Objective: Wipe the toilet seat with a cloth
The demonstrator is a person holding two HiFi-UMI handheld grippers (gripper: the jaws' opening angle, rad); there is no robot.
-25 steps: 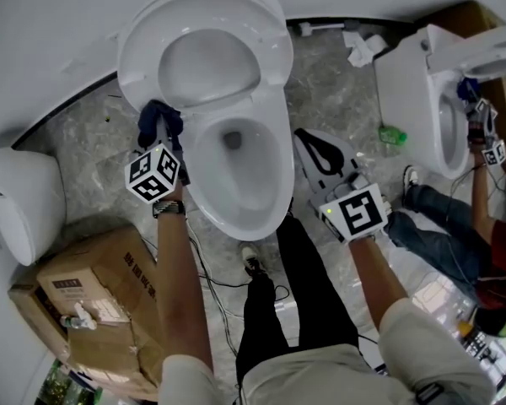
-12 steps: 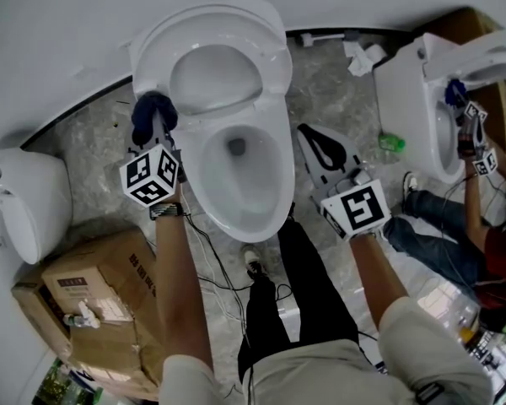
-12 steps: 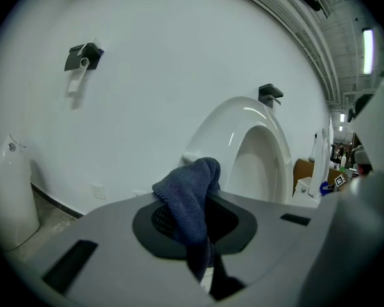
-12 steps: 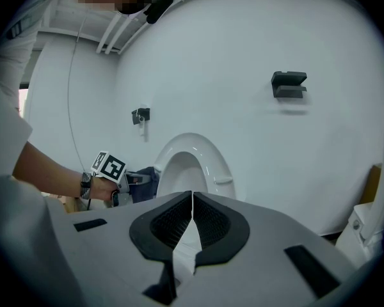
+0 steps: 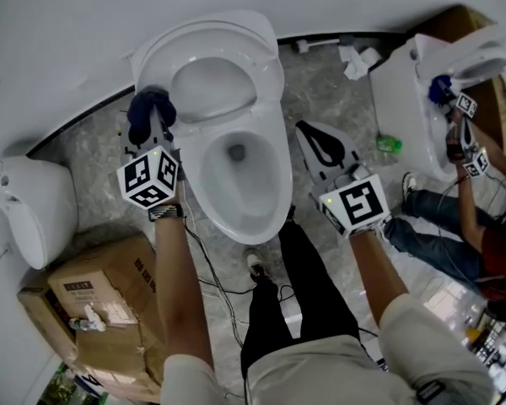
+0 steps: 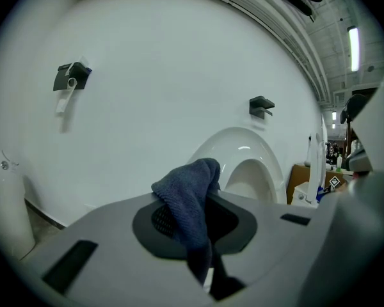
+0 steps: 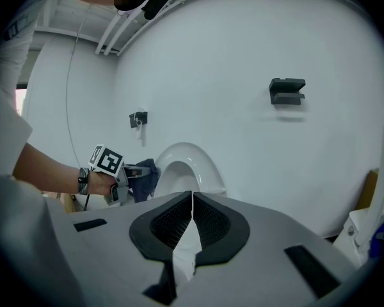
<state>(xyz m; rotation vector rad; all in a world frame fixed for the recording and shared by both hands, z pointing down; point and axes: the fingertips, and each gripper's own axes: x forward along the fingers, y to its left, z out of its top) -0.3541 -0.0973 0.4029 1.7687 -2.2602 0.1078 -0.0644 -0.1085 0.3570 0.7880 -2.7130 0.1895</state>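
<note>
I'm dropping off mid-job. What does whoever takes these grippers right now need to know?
Left gripper: shut on the blue cloth, up beside the left edge of the raised toilet seat; contact unclear.
Right gripper: fingers shut, empty, over the floor right of the bowl.
Done: cloth is in hand; no wiped area can be told.
Left: wipe the seat all round.

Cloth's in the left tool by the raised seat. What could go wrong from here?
The cloth bunches loosely in the left tool; it may slip out during wiping. Its loose end could drag into the open bowl. Cables trail by the person's shoe: a trip hazard.
</note>
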